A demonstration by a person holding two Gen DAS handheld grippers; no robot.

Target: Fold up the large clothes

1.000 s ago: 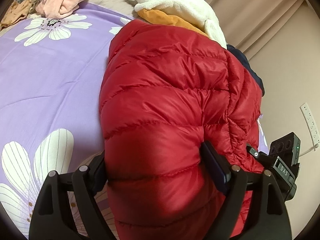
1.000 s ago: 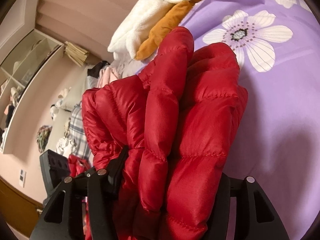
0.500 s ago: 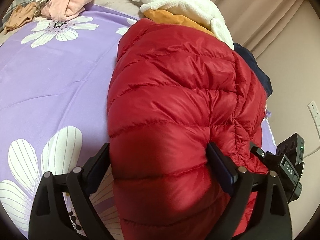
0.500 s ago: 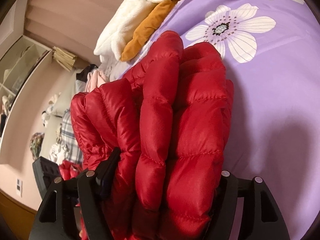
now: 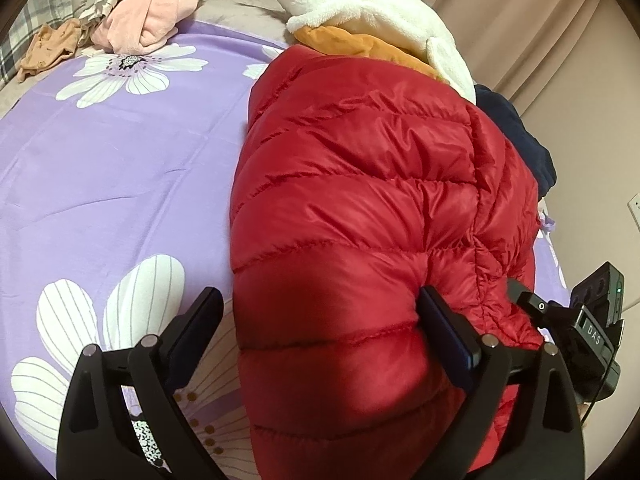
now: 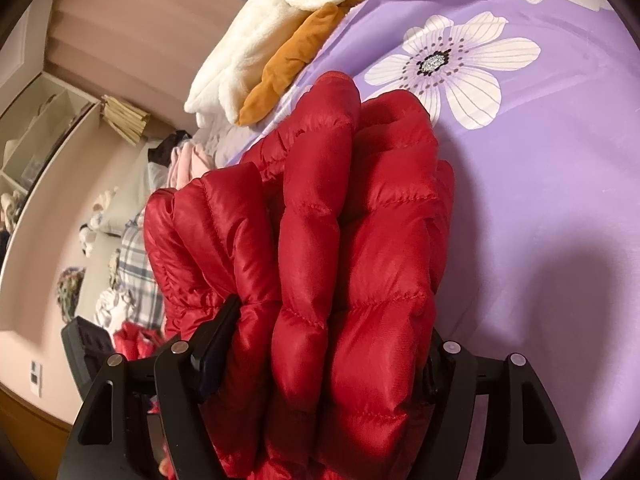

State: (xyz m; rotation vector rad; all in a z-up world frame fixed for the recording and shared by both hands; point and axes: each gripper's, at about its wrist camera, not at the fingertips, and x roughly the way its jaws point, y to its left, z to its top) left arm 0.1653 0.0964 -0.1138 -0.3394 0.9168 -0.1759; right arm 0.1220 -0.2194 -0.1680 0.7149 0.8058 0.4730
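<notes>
A red quilted puffer jacket [image 5: 360, 208] lies folded in a thick bundle on the purple flowered bedsheet [image 5: 120, 168]. My left gripper [image 5: 320, 320] stands open around its near end; the left finger is clear of the fabric, the right finger touches it. In the right wrist view the same red jacket [image 6: 340, 260] fills the space between the fingers of my right gripper [image 6: 328, 344], which is wide but presses the bundle from both sides. The right gripper's body shows at the left wrist view's right edge [image 5: 592, 332].
A white fleece garment [image 5: 372, 12] over an orange one [image 5: 360, 44] lies just beyond the jacket, with a dark navy garment [image 5: 520, 136] beside it. Pink clothes [image 5: 152, 16] are piled at the far left. A wall and curtain [image 5: 560, 40] bound the right side.
My left gripper has opened wider and its left finger has come off the jacket. The jacket has settled lower onto the sheet. The right gripper keeps its hold.
</notes>
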